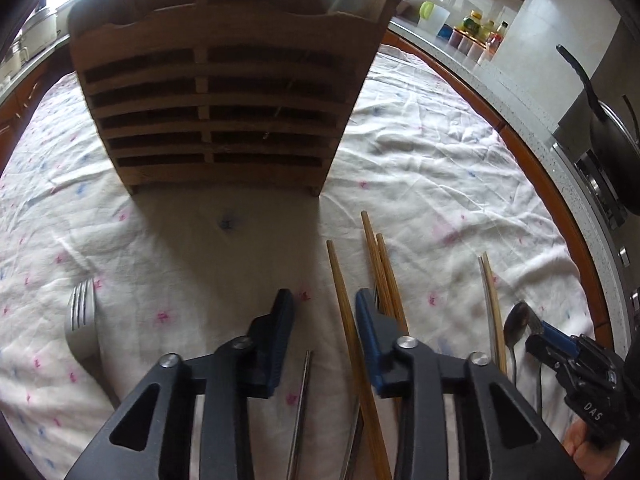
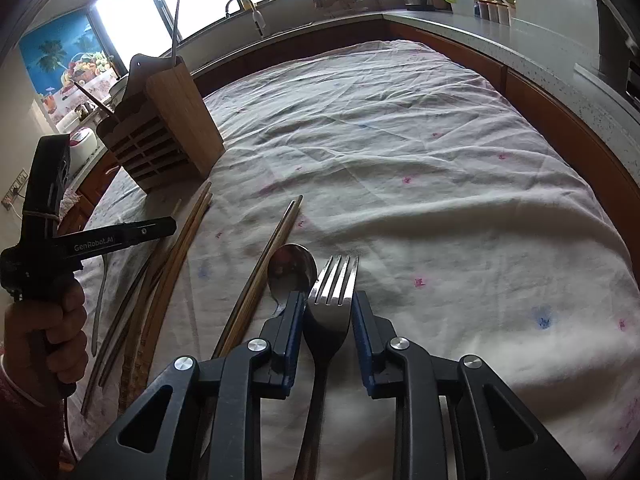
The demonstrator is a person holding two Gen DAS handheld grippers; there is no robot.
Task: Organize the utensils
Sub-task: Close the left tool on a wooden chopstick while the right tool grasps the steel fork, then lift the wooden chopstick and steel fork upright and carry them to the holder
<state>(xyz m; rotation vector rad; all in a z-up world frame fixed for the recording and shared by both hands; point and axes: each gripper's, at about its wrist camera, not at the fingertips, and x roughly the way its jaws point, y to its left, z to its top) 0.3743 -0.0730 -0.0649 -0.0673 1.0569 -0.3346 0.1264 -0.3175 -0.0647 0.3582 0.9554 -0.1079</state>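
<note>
A slatted wooden utensil holder (image 1: 224,92) stands on the cloth-covered table, with a few utensils standing in it; it also shows in the right wrist view (image 2: 168,128). My left gripper (image 1: 324,300) is open and empty above the cloth, with a wooden chopstick (image 1: 352,340) lying between its fingers. A fork (image 1: 82,324) lies to its left. My right gripper (image 2: 328,300) is open, its fingers on either side of a metal fork (image 2: 332,300) that lies on the cloth. A spoon (image 2: 292,268) lies just left of that fork. Several chopsticks (image 2: 176,256) lie further left.
The white flowered tablecloth (image 2: 420,184) covers the table. A kitchen counter (image 2: 520,32) with jars, a kettle and a sink runs behind and to the right. A dark pan (image 1: 612,140) sits on the stove at the right.
</note>
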